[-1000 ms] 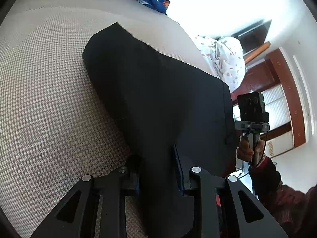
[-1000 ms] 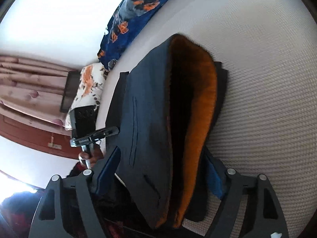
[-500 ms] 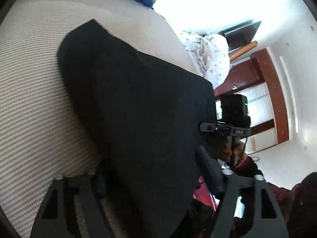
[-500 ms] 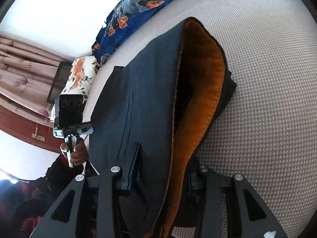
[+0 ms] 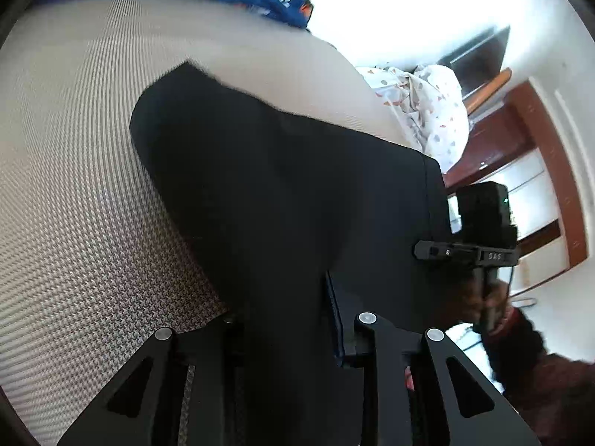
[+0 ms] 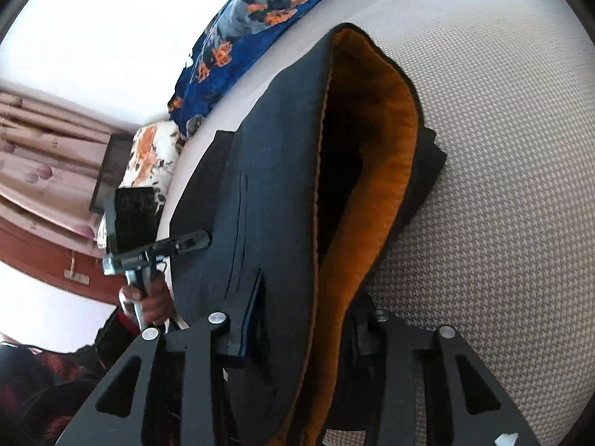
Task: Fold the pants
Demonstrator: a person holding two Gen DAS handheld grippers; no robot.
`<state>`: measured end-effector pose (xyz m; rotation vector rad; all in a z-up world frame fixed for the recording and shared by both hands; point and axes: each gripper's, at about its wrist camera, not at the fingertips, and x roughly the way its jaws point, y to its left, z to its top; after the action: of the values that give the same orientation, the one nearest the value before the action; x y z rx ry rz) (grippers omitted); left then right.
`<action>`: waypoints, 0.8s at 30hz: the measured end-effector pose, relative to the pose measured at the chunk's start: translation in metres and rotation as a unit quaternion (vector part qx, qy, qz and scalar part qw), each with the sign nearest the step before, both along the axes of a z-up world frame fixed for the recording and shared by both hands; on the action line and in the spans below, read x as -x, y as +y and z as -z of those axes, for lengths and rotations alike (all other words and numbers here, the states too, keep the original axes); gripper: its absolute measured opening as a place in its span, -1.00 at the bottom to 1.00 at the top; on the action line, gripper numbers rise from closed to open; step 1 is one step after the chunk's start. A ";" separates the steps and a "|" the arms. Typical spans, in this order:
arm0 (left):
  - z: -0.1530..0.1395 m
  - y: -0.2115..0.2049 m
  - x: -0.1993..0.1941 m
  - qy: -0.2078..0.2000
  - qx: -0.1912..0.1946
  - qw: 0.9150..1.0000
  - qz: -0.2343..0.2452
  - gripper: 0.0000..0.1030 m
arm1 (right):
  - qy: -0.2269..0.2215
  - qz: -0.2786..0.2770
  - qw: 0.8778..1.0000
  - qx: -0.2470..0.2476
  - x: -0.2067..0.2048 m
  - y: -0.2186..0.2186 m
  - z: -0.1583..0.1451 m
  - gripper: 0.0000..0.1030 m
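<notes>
Dark pants (image 5: 279, 186) lie on a bed with a houndstooth cover (image 5: 93, 223). In the left wrist view my left gripper (image 5: 282, 316) has a fold of the dark cloth between its jaws, which are closing and pinch it. In the right wrist view the pants (image 6: 275, 186) show their waist end, gaping to reveal an orange lining (image 6: 375, 193). My right gripper (image 6: 308, 316) straddles that waist edge, jaws closing with the layered cloth pressed between them. Each view shows the person's other hand (image 5: 487, 297) (image 6: 148, 297) at the pants' far side.
A blue patterned blanket (image 6: 260, 26) lies along the bed's far edge, with a white flowered pillow (image 6: 148, 152) beside it. Reddish wooden furniture (image 5: 539, 141) and a curtain (image 6: 41, 141) stand beyond the bed. Bare bed cover (image 6: 502, 186) stretches to the right of the pants.
The left jaws spread wide half a second ago and have come together on the cloth again. The right jaws narrowed from wide apart onto the waist edge.
</notes>
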<state>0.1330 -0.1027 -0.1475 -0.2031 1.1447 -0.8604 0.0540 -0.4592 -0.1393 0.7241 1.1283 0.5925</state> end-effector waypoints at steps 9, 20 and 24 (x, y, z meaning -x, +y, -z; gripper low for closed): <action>-0.016 0.034 0.016 -0.022 -0.001 0.999 -0.034 -0.55 | -0.015 0.011 0.999 -0.038 0.007 0.028 -0.007 -0.48; -0.035 0.074 0.029 -0.061 -0.029 0.993 -0.093 -0.61 | -0.018 -0.013 0.998 -0.055 -0.006 0.088 -0.003 -0.50; -0.032 0.079 0.032 -0.064 -0.033 0.992 -0.100 -0.61 | -0.020 -0.016 0.999 -0.036 -0.002 0.095 -0.004 -0.50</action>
<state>0.1013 -0.0237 -0.1154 -0.2018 1.0125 -0.6491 0.0563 -0.3644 -0.1355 0.7546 1.0880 0.6735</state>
